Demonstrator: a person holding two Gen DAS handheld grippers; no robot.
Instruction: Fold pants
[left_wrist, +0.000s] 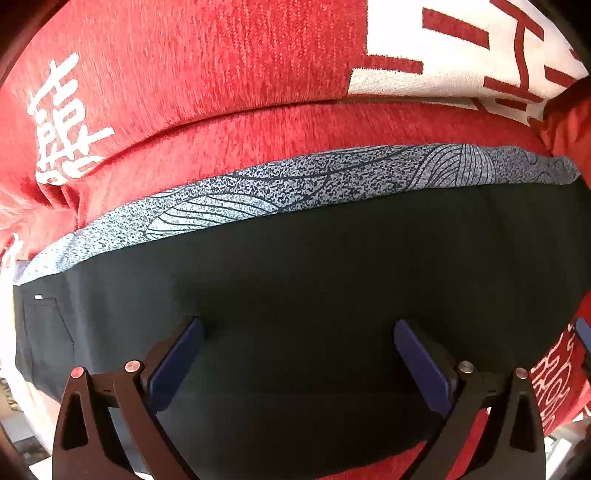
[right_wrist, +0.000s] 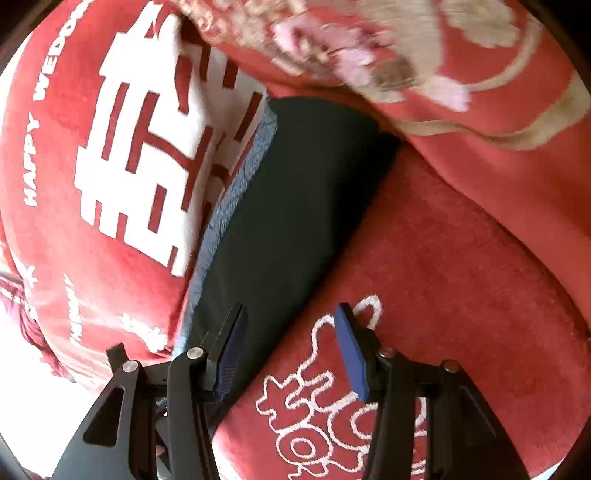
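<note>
The dark pants (left_wrist: 314, 266) lie flat on a red blanket (left_wrist: 207, 74), with a grey-blue patterned band (left_wrist: 295, 184) along their far edge. My left gripper (left_wrist: 299, 354) is open, its blue pads spread wide just above the dark cloth, holding nothing. In the right wrist view the pants (right_wrist: 295, 192) run as a dark strip away from me, the patterned band (right_wrist: 236, 199) on their left side. My right gripper (right_wrist: 291, 347) is open over the near right edge of the pants, one pad above the cloth and the other above the red blanket.
The red blanket (right_wrist: 443, 280) bears white characters (right_wrist: 147, 147) and lettering. A red cushion or cover with floral pattern (right_wrist: 424, 55) lies over the far end of the pants at upper right. The bed's edge and a pale floor (right_wrist: 22, 387) show at lower left.
</note>
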